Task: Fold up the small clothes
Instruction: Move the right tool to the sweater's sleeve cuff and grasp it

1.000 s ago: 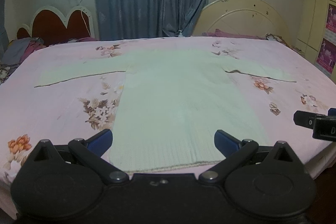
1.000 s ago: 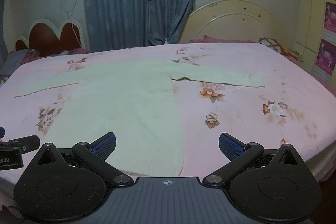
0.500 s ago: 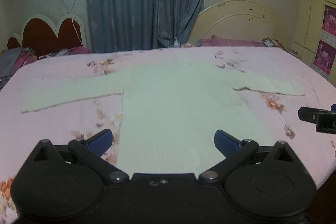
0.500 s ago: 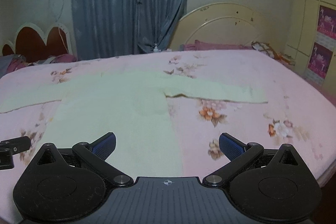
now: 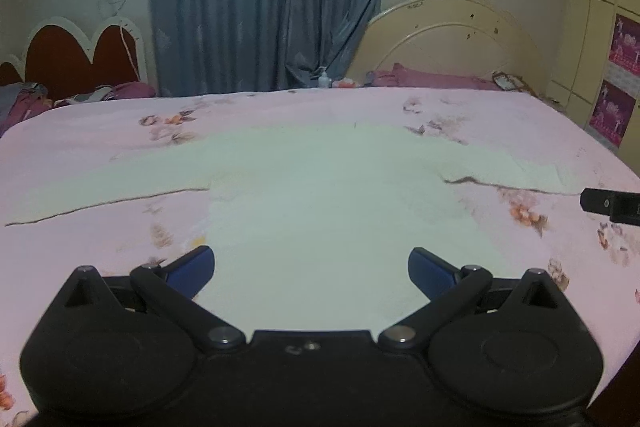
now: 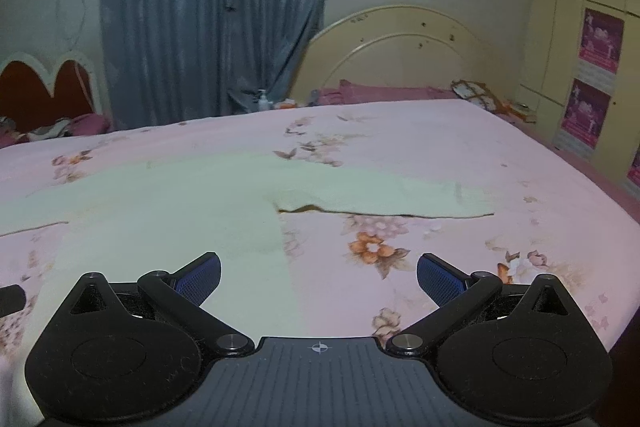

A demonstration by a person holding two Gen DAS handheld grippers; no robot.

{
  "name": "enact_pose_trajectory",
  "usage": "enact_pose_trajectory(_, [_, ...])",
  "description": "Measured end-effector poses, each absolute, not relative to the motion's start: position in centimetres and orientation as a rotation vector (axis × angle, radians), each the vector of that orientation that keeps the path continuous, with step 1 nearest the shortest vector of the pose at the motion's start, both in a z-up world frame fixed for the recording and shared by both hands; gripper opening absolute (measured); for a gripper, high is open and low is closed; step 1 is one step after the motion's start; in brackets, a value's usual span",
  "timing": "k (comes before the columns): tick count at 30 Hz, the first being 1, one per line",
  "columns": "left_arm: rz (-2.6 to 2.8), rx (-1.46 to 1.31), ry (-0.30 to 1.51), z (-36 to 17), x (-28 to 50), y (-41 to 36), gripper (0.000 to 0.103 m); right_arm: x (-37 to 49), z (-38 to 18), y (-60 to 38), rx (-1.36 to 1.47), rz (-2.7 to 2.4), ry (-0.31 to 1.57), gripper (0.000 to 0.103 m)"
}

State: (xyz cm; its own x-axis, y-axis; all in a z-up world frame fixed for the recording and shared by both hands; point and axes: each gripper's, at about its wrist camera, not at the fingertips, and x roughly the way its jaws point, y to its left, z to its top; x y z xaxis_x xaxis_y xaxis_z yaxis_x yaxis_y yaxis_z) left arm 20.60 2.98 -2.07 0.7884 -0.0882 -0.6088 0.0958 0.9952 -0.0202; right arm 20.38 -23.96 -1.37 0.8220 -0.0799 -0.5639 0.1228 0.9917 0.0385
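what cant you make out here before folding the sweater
- Sweater hem: left wrist view, hidden behind the left gripper body.
- Left sleeve end: right wrist view, cut by the frame edge.
- Knit texture and neckline: both views, blurred.
- Right gripper: its own view shows the jaws spread; left view shows just a dark tip.

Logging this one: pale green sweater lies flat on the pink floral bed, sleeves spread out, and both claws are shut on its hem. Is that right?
Not quite. Both claws are open and hold nothing: the left claw shows this in the left wrist view, the right claw in the right wrist view. The rest stands: the sweater lies flat on the bed, sleeves spread.
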Motion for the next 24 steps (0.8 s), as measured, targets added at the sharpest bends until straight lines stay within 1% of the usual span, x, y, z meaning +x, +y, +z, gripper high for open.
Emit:
enact_pose_trajectory(8, [-0.098, 0.036, 0.641, -2.8, 26.2, -0.7, 0.103, 26.7, -2.8, -29.0, 0.109, -0.141, 0.614, 0.103])
enact_pose_trajectory(14, [-0.104, 0.027, 0.678, -4.7, 31.4, -4.3, 0.103, 31.6, -4.9, -36.8, 0.233, -0.184, 0.63, 0.103])
enact_pose_trajectory(18, [-0.125, 0.026, 0.736, -6.2, 34.4, -6.5, 0.103, 34.3, -6.7, -41.6, 0.285, -0.232, 0.635, 0.103])
enact_pose_trajectory(24, [-0.085, 0.102, 0.792, -8.0, 37.5, -9.0, 0.103, 37.2, -10.0, -47.5, 0.365, -0.298, 0.649, 0.102])
